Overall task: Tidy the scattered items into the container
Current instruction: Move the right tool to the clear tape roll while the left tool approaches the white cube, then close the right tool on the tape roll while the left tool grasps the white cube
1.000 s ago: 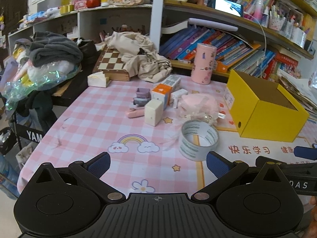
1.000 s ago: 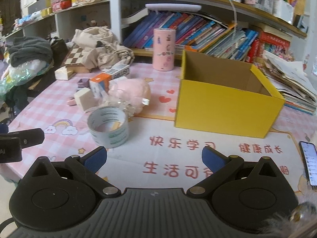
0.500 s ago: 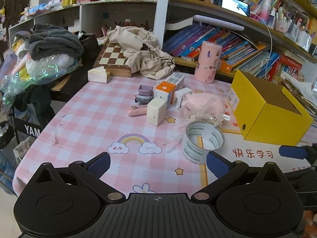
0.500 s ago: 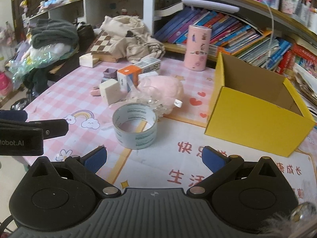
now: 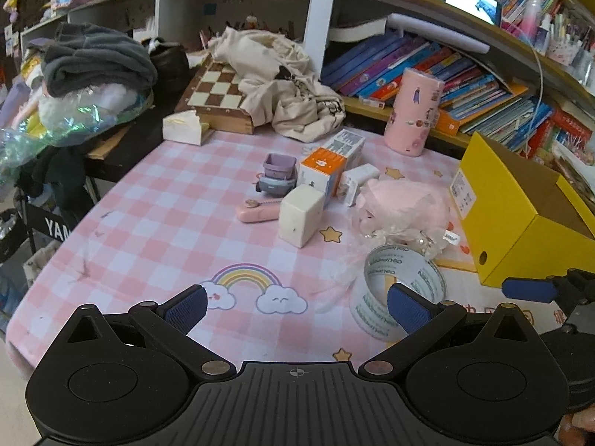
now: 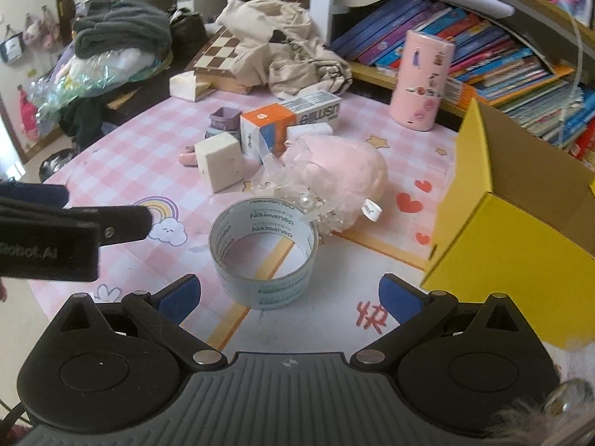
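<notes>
Each tool is matt black plastic: left tool (image 5: 295,303) and right tool (image 6: 288,291) share two round hubs, a ribbed grey centre plate with a crosshair mark, brass-coloured screws, blue ribbed pads (image 6: 398,297); white "Robot.AI" lettering marks one side.

Pink checked table (image 5: 156,219) — tape roll (image 6: 263,251), yellow box (image 6: 513,230), pink plush (image 6: 346,174), cartons

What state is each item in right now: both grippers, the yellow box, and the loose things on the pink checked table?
Left gripper: open, empty.
Right gripper: open, empty, lined up on the tape.
Clear packing tape roll: flat on the table, ungrasped.
Yellow cardboard box: open-topped; no contents visible.
Pink plush toy: lying on the table, outside the box.
Cream foam cube: on the table, tilted.
Orange-and-white carton: lying on its side.
</notes>
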Demonstrator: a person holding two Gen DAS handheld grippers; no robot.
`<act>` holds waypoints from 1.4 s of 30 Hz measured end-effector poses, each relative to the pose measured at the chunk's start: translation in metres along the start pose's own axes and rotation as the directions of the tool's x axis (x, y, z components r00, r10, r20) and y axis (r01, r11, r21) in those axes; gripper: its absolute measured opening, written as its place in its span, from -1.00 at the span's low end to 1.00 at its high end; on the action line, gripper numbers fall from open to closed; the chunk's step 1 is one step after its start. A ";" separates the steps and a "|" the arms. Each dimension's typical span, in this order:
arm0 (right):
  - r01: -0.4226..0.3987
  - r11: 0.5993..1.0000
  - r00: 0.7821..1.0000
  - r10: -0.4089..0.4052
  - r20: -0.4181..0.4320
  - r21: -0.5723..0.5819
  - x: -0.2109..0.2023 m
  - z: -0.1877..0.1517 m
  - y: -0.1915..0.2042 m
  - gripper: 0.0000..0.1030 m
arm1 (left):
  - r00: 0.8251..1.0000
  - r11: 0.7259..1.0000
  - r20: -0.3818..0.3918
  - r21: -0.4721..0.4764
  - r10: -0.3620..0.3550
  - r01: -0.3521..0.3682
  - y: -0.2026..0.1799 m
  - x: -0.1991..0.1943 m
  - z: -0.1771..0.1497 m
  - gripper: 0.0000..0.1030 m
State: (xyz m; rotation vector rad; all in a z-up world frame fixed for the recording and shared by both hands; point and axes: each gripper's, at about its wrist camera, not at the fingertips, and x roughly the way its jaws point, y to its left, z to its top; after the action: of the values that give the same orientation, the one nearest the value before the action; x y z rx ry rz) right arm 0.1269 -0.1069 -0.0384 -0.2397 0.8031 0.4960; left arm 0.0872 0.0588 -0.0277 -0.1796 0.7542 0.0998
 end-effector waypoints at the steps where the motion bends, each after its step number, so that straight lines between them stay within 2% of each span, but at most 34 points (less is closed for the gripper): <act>1: -0.009 1.000 1.000 0.009 -0.003 -0.004 0.003 0.001 -0.001 1.00 | 1.000 1.000 0.001 0.002 -0.009 0.009 -0.001 0.004 0.003 1.00; 5: -0.048 0.998 0.999 0.047 -0.014 -0.032 0.018 0.006 -0.006 1.00 | 0.998 0.998 0.026 -0.033 -0.054 0.055 0.002 0.020 0.017 1.00; 9: -0.097 0.994 0.995 0.095 -0.034 -0.050 0.033 0.009 -0.008 1.00 | 0.999 0.999 -0.049 -0.033 -0.016 0.014 0.002 0.048 0.032 1.00; 12: -0.129 0.990 0.991 0.126 -0.049 -0.052 0.042 0.011 -0.011 1.00 | 0.998 0.999 -0.043 -0.014 0.039 -0.039 0.003 0.062 0.040 0.98; 16: -0.155 0.986 0.987 0.153 -0.049 -0.058 0.051 0.016 -0.014 0.96 | 0.995 0.995 -0.031 0.017 0.096 -0.096 0.006 0.079 0.051 0.73; 20: -0.186 0.980 0.982 0.182 -0.047 -0.078 0.058 0.020 -0.015 0.94 | 0.995 0.994 -0.038 0.052 0.097 -0.095 0.004 0.095 0.061 0.47; 22: -0.197 0.976 0.980 0.194 -0.046 -0.093 0.061 0.022 -0.014 0.89 | 0.995 0.993 -0.048 0.074 0.090 -0.086 0.000 0.103 0.064 0.23; 24: -0.208 0.972 0.978 0.204 -0.049 -0.104 0.064 0.024 -0.013 0.86 | 0.995 0.993 -0.055 0.088 0.080 -0.075 -0.004 0.109 0.066 0.13; 32: -0.243 0.964 0.969 0.236 -0.078 -0.109 0.072 0.024 -0.013 0.68 | 0.995 0.989 -0.078 0.136 0.064 -0.053 -0.016 0.130 0.066 -0.08; 37: -0.237 0.965 0.970 0.227 -0.089 -0.117 0.072 0.021 -0.010 0.61 | 0.997 0.990 -0.075 0.141 0.029 -0.018 -0.018 0.133 0.065 -0.45; 42: -0.234 0.964 0.971 0.226 -0.078 -0.122 0.063 0.017 -0.009 0.60 | 0.997 0.994 -0.081 0.109 0.001 0.008 -0.011 0.118 0.062 -0.52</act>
State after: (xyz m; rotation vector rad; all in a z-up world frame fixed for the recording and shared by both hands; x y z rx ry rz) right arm 0.1795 -0.0866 -0.0731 -0.2858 0.8667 0.7648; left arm 0.2160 0.0635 -0.0639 -0.0808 0.8382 0.0480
